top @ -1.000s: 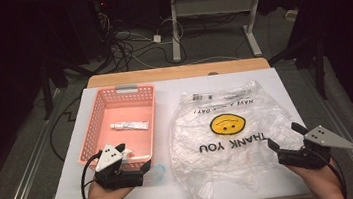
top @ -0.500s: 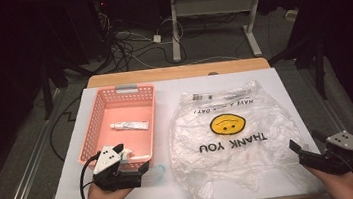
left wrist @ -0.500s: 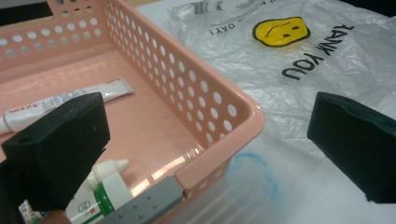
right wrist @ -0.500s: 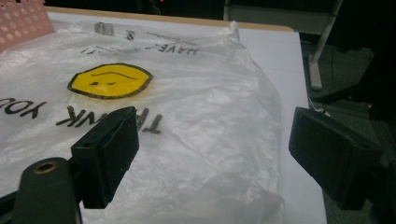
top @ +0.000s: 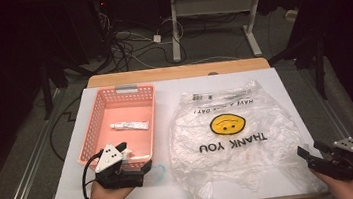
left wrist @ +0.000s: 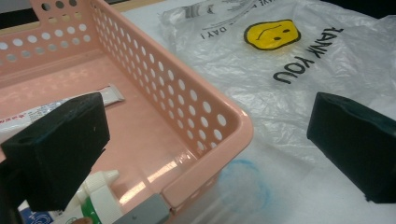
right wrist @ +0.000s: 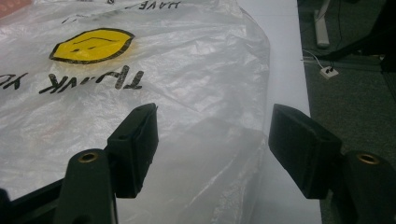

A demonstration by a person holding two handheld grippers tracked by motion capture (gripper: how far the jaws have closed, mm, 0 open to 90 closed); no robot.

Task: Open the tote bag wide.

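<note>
At the left of the tabletop (top: 125,196) stands a pink basket (top: 93,134) with a white tube (top: 129,126) lying flat on its floor. The left tongs (top: 144,167) hover at the basket's near right corner, jaws wide apart and gripping nothing; the left gripper view shows one jaw over the basket's inside, above a capped white bottle (left wrist: 100,198), and the other out over the plastic bag (left wrist: 261,93).

That bag (top: 234,138), clear with a yellow smiley and "THANK YOU" print, lies flat and crumpled just right of the basket, and looks empty. The work seems barely begun: nothing has gone into the bag, and its mouth is not yet opened.

At the far right, the right tongs (top: 316,151) sit low at the bag's near right edge. Their jaws have just been closing, but the right gripper view shows them apart, a raised fold of the bag (right wrist: 219,135) between them and the pads not yet pressing on it. Pinching that edge looks like the step in hand.
</note>
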